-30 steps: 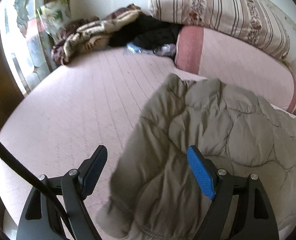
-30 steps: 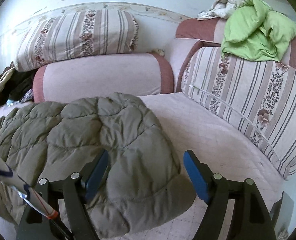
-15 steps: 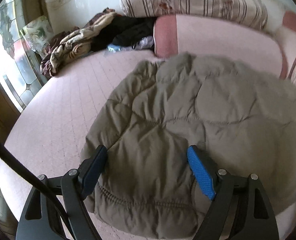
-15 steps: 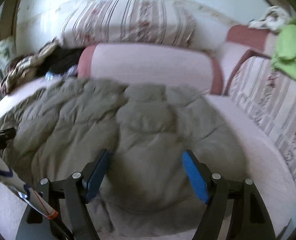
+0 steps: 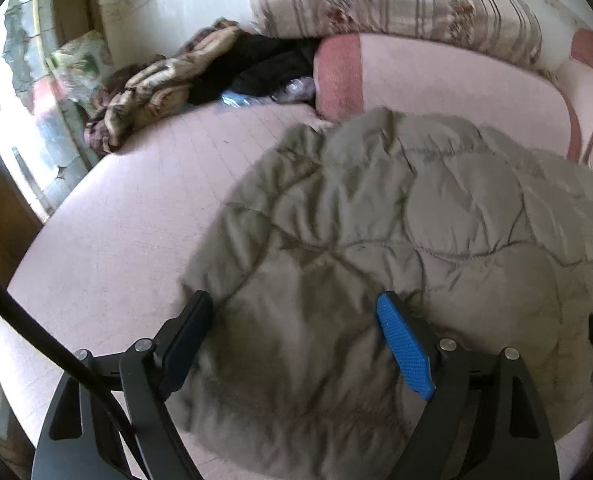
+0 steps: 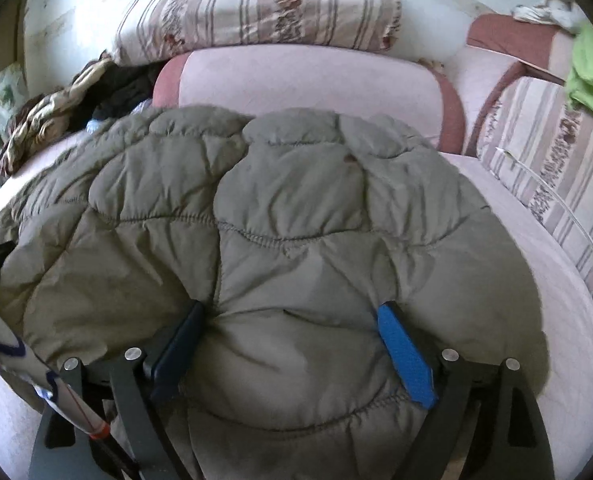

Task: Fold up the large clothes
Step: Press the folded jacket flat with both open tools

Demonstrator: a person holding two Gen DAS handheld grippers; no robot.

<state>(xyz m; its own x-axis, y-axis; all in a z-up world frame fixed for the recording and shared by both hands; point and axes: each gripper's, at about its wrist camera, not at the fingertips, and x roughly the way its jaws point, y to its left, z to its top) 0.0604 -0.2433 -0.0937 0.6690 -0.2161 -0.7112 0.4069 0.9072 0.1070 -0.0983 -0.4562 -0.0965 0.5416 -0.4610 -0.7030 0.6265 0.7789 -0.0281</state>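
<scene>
Quilted jacket [image 6: 280, 216] lay spread on sofa [image 5: 108, 240], ready for folding. Left gripper [image 5: 296, 340] and right gripper [image 6: 292, 340] both spread over its near hem, gripping nothing

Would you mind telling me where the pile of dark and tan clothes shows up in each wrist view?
Left wrist: the clothes pile sits upper left, beyond the olive quilted jacket.
Right wrist: the clothes pile is at the far left edge, behind the jacket.
Shared landmark: the pink bolster cushion, just right of the pile.

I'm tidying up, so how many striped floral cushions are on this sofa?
2: one striped floral cushion atop the pink backrest, another striped floral cushion along the right side. Others may be hidden.
</scene>
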